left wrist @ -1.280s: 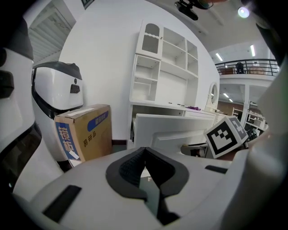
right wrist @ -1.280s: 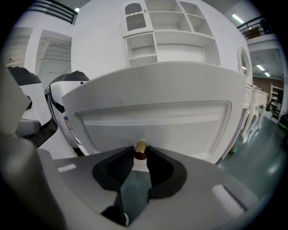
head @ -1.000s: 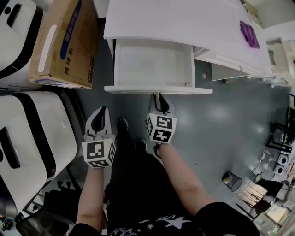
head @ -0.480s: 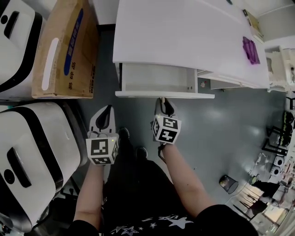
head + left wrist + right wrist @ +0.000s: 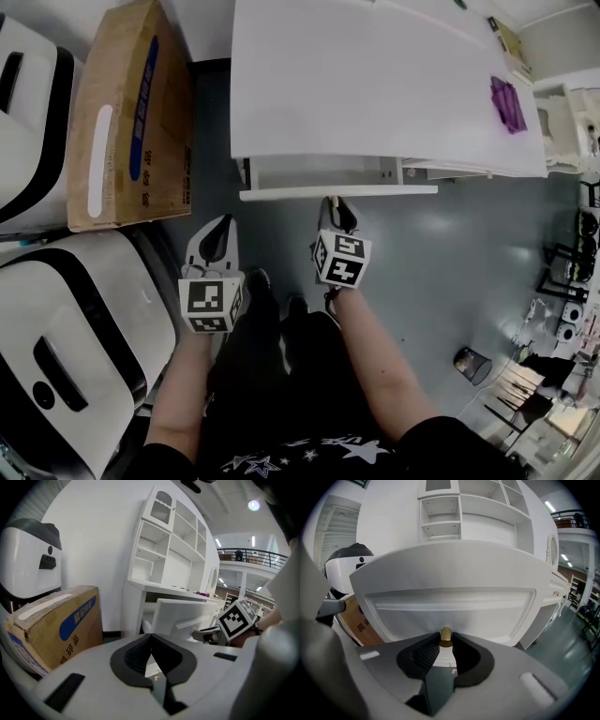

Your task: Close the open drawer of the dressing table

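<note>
The white dressing table (image 5: 375, 84) fills the top of the head view. Its drawer (image 5: 319, 172) sticks out only a narrow strip, with the drawer front (image 5: 337, 191) facing me. My right gripper (image 5: 331, 202) is against the middle of that front. In the right gripper view the drawer front (image 5: 450, 602) fills the picture, and the small brass knob (image 5: 446, 637) sits between the pads of my right gripper (image 5: 446, 641), which is shut on it. My left gripper (image 5: 217, 225) hangs to the left, short of the drawer. My left gripper (image 5: 151, 637) is shut on nothing.
A cardboard box (image 5: 122, 122) lies on the floor left of the table. Two white machines with black trim (image 5: 66, 328) (image 5: 28, 56) stand at the far left. A purple item (image 5: 507, 78) lies on the tabletop at right. A black bin (image 5: 472, 364) stands on the grey floor.
The drawer has slid far into the table, from wide open to a narrow strip. Both grippers moved toward the table, the right one staying on the knob.
</note>
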### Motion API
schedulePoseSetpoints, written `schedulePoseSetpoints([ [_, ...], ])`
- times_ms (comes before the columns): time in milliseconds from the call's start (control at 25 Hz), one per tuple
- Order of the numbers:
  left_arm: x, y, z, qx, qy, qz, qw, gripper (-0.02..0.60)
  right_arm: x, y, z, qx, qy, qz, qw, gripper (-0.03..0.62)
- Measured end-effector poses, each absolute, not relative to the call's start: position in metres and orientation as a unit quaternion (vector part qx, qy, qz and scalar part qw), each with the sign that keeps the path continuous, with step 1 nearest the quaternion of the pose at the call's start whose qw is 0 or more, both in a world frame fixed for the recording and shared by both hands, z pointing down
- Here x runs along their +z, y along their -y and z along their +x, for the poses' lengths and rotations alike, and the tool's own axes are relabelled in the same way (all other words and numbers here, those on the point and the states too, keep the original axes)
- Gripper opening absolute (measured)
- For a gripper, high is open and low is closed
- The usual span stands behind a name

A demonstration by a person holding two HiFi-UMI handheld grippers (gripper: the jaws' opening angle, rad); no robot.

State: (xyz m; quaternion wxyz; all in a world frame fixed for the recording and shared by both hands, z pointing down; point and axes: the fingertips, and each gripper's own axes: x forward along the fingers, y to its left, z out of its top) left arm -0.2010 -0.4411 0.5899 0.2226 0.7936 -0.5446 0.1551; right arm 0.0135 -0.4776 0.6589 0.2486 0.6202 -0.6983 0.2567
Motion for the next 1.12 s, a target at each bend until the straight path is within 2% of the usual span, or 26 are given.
schedulePoseSetpoints([
  [680,0.6,0.482,-0.191,0.186,0.566,0.774,0.216,0.009,0.658,0.531,0.009,0.271,0.727,0.601,0.189,0.084],
  [1120,0.597,0.496,-0.182,0.182,0.573,0.77,0.213,0.009,0.659,0.549,0.006,0.275,0.732,0.598,0.175,0.086],
])
